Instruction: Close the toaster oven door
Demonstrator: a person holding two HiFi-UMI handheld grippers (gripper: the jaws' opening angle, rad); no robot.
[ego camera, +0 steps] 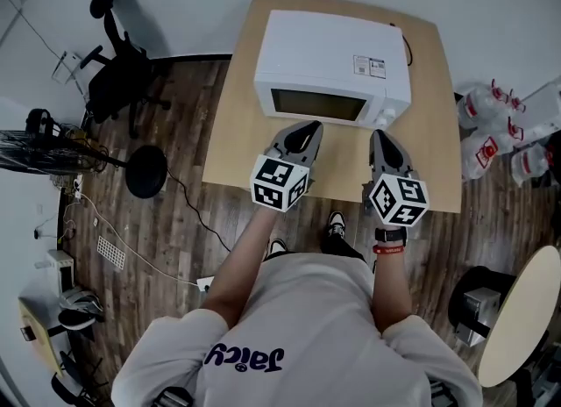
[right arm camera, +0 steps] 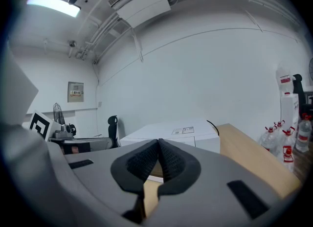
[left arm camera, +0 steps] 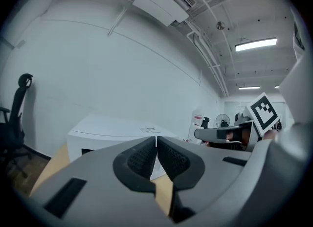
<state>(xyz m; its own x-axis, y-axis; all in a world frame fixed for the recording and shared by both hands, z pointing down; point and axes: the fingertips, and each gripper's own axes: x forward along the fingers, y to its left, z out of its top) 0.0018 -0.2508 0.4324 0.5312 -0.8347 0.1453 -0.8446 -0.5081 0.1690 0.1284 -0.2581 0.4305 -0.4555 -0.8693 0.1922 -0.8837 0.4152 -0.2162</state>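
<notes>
A white toaster oven point(ego camera: 333, 67) stands on a light wooden table point(ego camera: 438, 116), its dark glass door point(ego camera: 317, 104) flat against the front, facing me. My left gripper point(ego camera: 304, 130) hovers just before the door's lower left part, jaws together with nothing between them. My right gripper point(ego camera: 382, 139) is held beside it, near the oven's front right corner, also shut and empty. In the left gripper view the oven point(left arm camera: 112, 130) lies beyond the closed pads point(left arm camera: 146, 157). From the right gripper view the oven point(right arm camera: 171, 135) shows behind its closed pads point(right arm camera: 168, 165).
A black office chair point(ego camera: 118, 67) and a round black stand base point(ego camera: 145, 171) stand on the wood floor left of the table. Several water bottles point(ego camera: 500, 129) lie to the right. A round pale table point(ego camera: 521, 317) is at lower right.
</notes>
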